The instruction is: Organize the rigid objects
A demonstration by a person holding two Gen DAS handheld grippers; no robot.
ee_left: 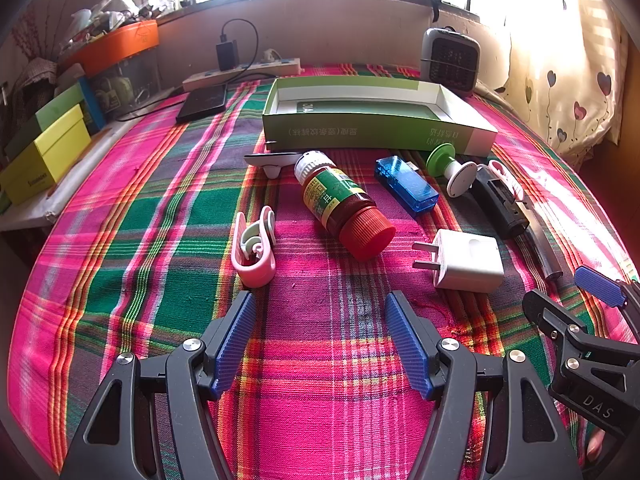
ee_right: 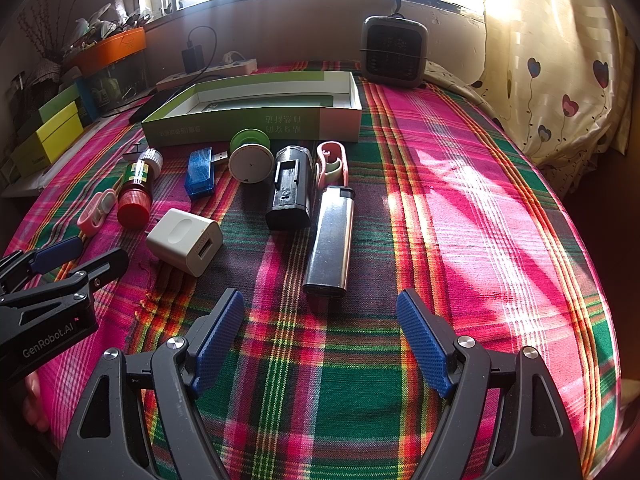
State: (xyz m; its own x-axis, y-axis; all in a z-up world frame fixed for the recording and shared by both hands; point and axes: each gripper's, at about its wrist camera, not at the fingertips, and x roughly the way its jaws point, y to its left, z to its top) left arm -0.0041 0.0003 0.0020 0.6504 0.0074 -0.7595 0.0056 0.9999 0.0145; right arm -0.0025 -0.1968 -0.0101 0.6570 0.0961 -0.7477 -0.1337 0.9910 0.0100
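Both the left gripper and right gripper hang wide and empty. Just beyond the right one lies the long silver metal lighter, near the empty green cardboard box. It looks light, stiff and slick; best pinched across its flat sides.

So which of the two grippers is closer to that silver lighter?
Right. The right gripper sits open just short of the silver lighter, which lies straight ahead; the left gripper, also open, is off to its left.

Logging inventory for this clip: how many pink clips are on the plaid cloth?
2. One pink clip lies left of the red-capped bottle; the other pink clip lies beside the black battery pack, near the green box.
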